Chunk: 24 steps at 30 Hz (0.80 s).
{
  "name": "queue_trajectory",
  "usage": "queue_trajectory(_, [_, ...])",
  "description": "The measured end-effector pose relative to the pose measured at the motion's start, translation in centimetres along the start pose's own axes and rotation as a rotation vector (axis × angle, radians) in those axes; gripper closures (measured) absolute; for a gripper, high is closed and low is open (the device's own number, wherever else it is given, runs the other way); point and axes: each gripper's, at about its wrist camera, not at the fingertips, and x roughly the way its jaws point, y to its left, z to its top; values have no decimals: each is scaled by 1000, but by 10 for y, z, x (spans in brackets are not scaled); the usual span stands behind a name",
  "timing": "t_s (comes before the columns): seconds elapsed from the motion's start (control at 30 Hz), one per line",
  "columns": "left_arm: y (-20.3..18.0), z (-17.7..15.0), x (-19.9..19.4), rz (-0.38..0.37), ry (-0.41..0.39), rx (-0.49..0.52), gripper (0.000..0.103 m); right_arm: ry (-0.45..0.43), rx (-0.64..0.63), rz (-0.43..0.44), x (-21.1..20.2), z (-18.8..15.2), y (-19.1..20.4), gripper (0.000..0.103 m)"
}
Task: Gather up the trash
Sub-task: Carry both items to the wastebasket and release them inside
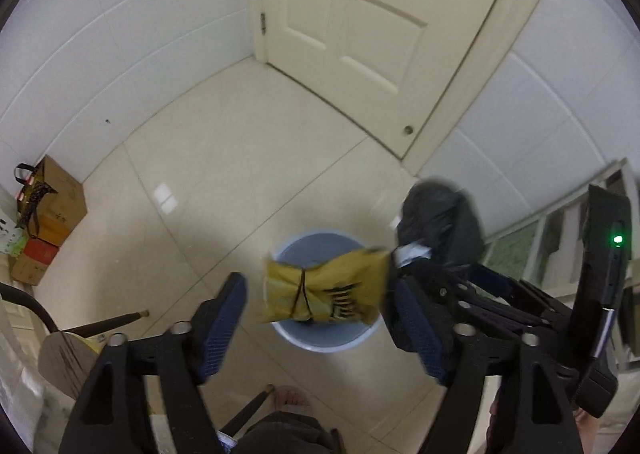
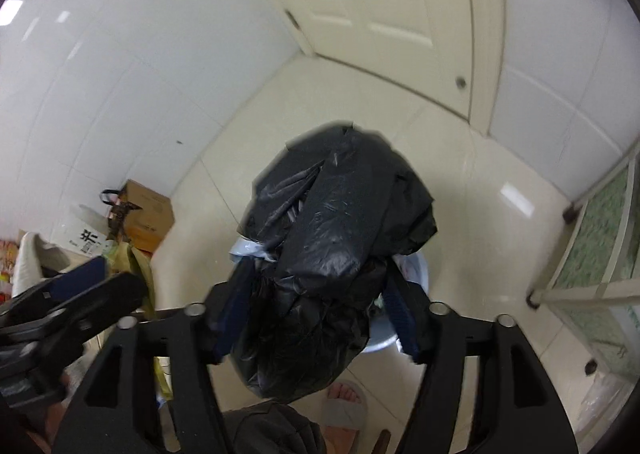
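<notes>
My left tongs (image 1: 320,318) stand spread, the yellow-brown paper packet (image 1: 326,288) between the pads and over the pale blue bin (image 1: 320,344); contact on either side is unclear. My right tongs (image 2: 316,314) hold the black trash bag (image 2: 340,238) between their pads, bulging above the bin (image 2: 418,274) on the tiled floor (image 2: 472,214).

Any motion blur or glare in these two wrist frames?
Left wrist: the yellow packet and black bag above the blue bin are smeared; a light reflects as a bright patch on the floor tiles. Right wrist: the bag's edges are soft; glare on the tiles. Both views bend the door lines.
</notes>
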Motion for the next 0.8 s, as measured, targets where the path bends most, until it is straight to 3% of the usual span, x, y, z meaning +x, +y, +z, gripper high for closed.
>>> queue_trajectory(0.07, [4, 7, 1, 10, 1, -5, 7, 5, 36, -3, 6, -2, -7, 19])
queue_trajectory(0.13, [8, 9, -3, 25, -13, -4, 6, -9, 53, -7, 3, -5, -13, 0])
queue_trajectory(0.3, [-12, 17, -19, 51, -58, -29, 5, -23, 64, -37, -9, -10, -12, 0])
queue_trajectory(0.33, [-30, 8, -27, 55, -68, -31, 5, -27, 65, -36, -14, -12, -11, 0])
queue_trajectory(0.43, [-32, -15, -59, 58, -111, -40, 5, -48, 58, -38, -29, -16, -4, 0])
queue_trajectory(0.8, [-11, -111, -196, 57, -304, -97, 1, -170, -64, 18, -113, -30, 67, 0])
